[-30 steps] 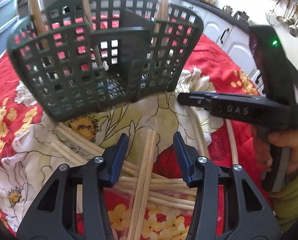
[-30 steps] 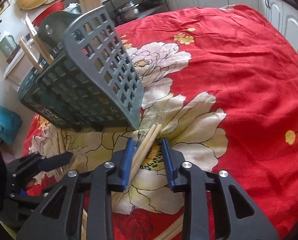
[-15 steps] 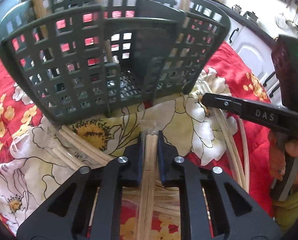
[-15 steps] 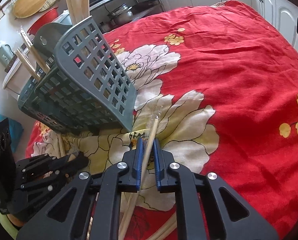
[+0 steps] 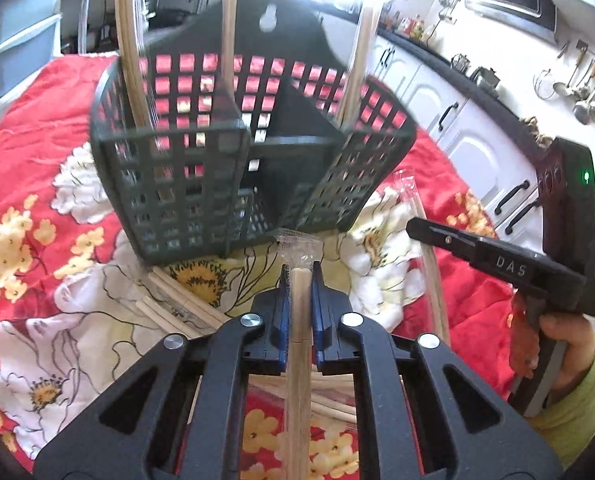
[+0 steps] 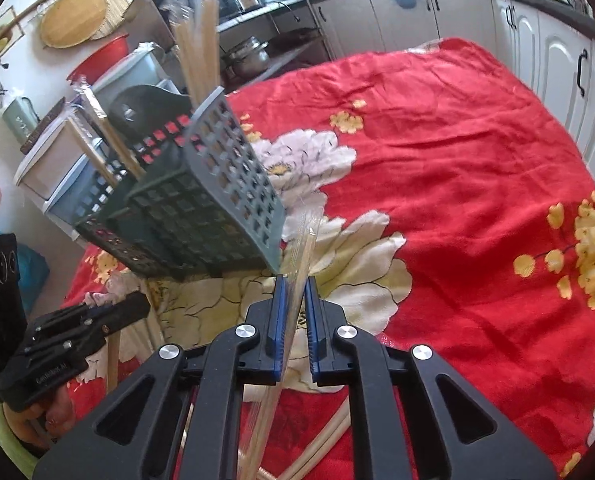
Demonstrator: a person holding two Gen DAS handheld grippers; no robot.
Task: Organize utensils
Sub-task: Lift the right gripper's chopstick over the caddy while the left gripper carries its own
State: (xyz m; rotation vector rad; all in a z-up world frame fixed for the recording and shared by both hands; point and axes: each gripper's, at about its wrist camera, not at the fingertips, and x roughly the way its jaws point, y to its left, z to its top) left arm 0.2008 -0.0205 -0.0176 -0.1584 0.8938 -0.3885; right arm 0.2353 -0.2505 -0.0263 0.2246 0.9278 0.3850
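Observation:
A dark green lattice utensil basket (image 5: pixel 201 184) stands on the red flowered cloth; it also shows in the right wrist view (image 6: pixel 201 216). Wrapped chopstick pairs (image 5: pixel 127 52) stand upright in its compartments. My left gripper (image 5: pixel 299 276) is shut on a wrapped chopstick pair (image 5: pixel 299 344), lifted just in front of the basket. My right gripper (image 6: pixel 294 284) is shut on another wrapped chopstick pair (image 6: pixel 303 252), its tip beside the basket's right corner. The right gripper also shows in the left wrist view (image 5: pixel 493 260).
Several loose chopstick pairs (image 5: pixel 177 304) lie on the cloth (image 6: pixel 457 168) under and in front of the basket. More chopsticks (image 6: pixel 321 444) lie below my right gripper. White kitchen cabinets (image 5: pixel 473 152) run along the table's far side. Storage drawers (image 6: pixel 69 176) stand behind the basket.
Both grippers closed on chopstick pairs that lay on the cloth and have lifted them toward the basket. The basket now looks lower and farther in both views.

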